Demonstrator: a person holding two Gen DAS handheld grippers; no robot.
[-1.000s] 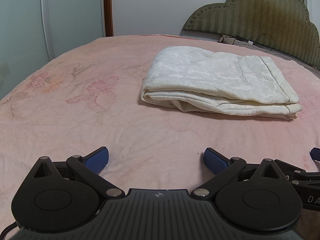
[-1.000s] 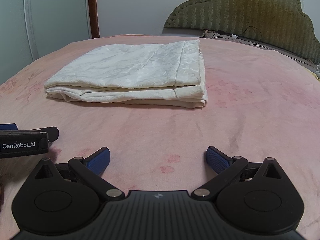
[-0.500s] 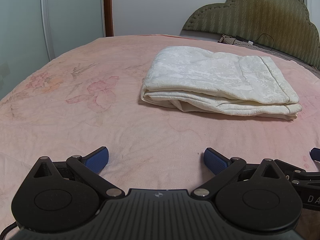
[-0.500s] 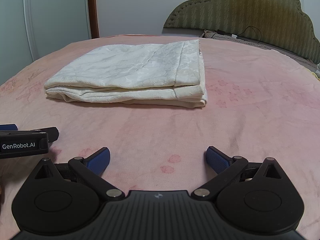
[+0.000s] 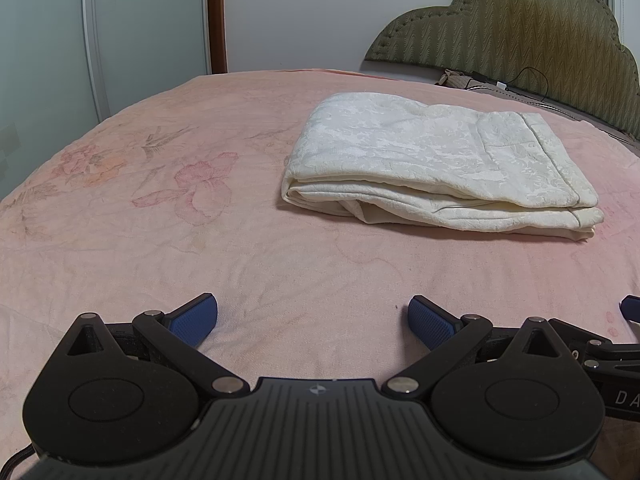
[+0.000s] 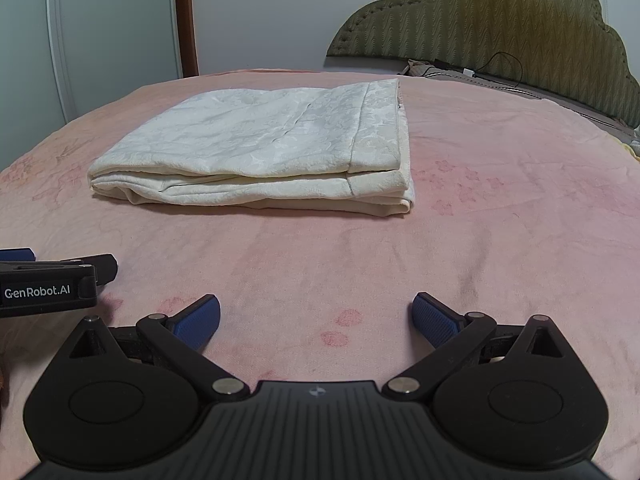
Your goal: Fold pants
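Note:
Cream white pants (image 5: pixel 436 164) lie folded in a flat rectangular stack on the pink bed; they also show in the right wrist view (image 6: pixel 264 156). My left gripper (image 5: pixel 314 318) is open and empty, low over the sheet, well short of the pants. My right gripper (image 6: pixel 316 318) is open and empty too, the same distance back. The left gripper's side shows at the left edge of the right wrist view (image 6: pixel 52 280). Neither gripper touches the pants.
The pink flowered bedsheet (image 5: pixel 160 208) covers the bed. An olive padded headboard (image 5: pixel 520 20) stands at the back right with a black cable (image 5: pixel 528 80) along its foot. A white wardrobe (image 5: pixel 100 40) stands at the left.

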